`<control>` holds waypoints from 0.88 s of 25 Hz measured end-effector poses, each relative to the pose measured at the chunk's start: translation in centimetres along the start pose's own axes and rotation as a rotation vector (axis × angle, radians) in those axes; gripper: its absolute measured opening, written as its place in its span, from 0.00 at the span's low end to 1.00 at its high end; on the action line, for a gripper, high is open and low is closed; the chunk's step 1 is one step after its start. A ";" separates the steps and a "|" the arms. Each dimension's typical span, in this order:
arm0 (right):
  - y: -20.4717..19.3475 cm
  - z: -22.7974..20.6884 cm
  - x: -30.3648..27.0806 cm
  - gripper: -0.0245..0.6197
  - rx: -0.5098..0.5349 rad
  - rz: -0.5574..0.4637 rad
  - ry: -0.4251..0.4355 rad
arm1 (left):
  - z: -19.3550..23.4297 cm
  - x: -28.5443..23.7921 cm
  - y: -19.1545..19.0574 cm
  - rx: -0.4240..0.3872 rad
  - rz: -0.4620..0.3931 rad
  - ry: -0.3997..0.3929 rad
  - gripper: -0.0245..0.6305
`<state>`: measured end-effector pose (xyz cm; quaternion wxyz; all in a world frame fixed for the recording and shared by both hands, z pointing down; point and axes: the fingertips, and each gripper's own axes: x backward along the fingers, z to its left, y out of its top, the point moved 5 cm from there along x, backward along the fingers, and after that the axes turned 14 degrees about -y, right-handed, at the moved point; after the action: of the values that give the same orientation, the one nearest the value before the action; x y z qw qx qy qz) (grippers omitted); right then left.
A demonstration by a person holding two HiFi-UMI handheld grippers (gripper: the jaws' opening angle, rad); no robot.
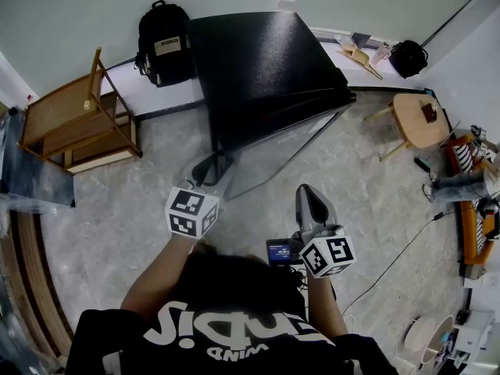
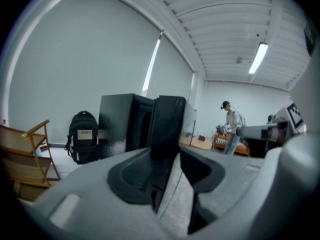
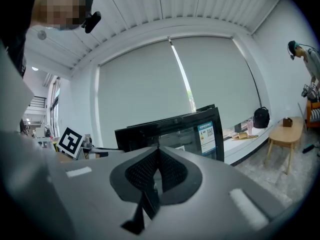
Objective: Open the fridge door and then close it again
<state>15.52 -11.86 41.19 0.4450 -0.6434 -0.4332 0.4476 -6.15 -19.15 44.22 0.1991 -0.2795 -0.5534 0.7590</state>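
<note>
The black fridge (image 1: 258, 61) stands against the far wall, and its glass door (image 1: 289, 143) is swung partway out toward me. My left gripper (image 1: 209, 174) is at the door's free edge. In the left gripper view the dark door edge (image 2: 167, 124) fills the space between the jaws of the left gripper (image 2: 166, 156), which is shut on it. My right gripper (image 1: 311, 201) hangs free to the right of the door, apart from it. In the right gripper view its pads meet with nothing between them (image 3: 159, 151), and the door's glass front with a label (image 3: 207, 134) lies ahead.
A black backpack (image 1: 162, 44) leans on the wall left of the fridge, with a wooden chair (image 1: 74, 123) further left. A round wooden stool (image 1: 418, 119) and another black bag (image 1: 408, 57) are at the right. A person (image 1: 469, 182) is at the far right.
</note>
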 end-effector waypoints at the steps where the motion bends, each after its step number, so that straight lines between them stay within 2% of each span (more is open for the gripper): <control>1: -0.1 0.0 -0.1 0.03 0.001 -0.002 0.003 | 0.2 0.0 0.0 0.001 -0.002 0.002 0.32; 22: -0.3 -0.2 -2.6 0.03 0.001 0.023 -0.011 | 4.5 -1.1 0.9 0.030 -0.041 0.037 0.27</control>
<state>15.10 -14.36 42.01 0.4379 -0.6457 -0.4277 0.4564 -8.21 -23.33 44.60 0.2291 -0.2791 -0.5437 0.7576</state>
